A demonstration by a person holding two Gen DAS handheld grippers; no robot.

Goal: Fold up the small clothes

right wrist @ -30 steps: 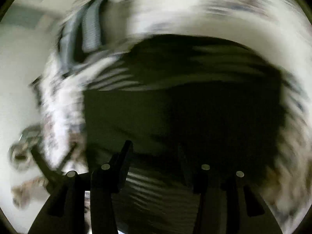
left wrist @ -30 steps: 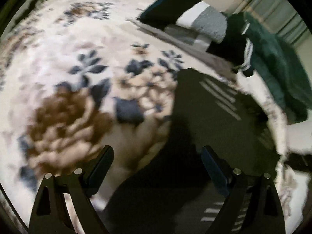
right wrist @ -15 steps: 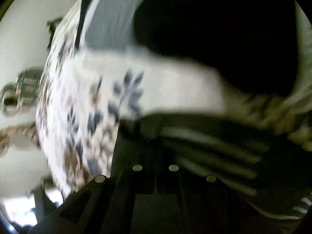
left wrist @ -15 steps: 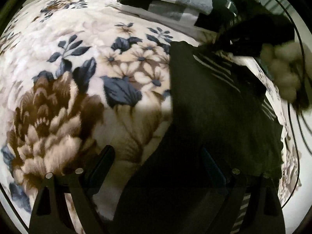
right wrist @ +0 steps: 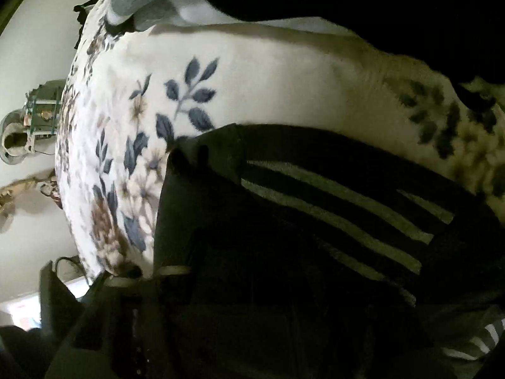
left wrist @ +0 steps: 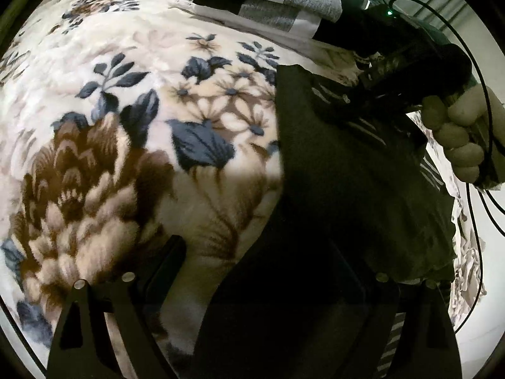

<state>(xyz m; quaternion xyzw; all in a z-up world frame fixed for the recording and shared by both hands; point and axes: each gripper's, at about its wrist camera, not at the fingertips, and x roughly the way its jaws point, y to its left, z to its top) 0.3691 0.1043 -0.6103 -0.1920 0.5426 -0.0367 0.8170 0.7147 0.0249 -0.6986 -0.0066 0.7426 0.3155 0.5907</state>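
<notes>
I see the floral blanket (left wrist: 132,120) spread under everything, with the dark striped garment (left wrist: 347,189) flat on its right part. My left gripper (left wrist: 268,271) hangs wide open over the garment's near edge. My right gripper (left wrist: 372,94) is closed at its far edge; whether it pinches cloth I cannot tell.

We cannot make out the right gripper's fingertips (right wrist: 202,284) in its own view: they are lost in shadow against the dark striped garment (right wrist: 315,221). The folded pile (left wrist: 284,3) is cut off by the frame's upper edge in the left view.
</notes>
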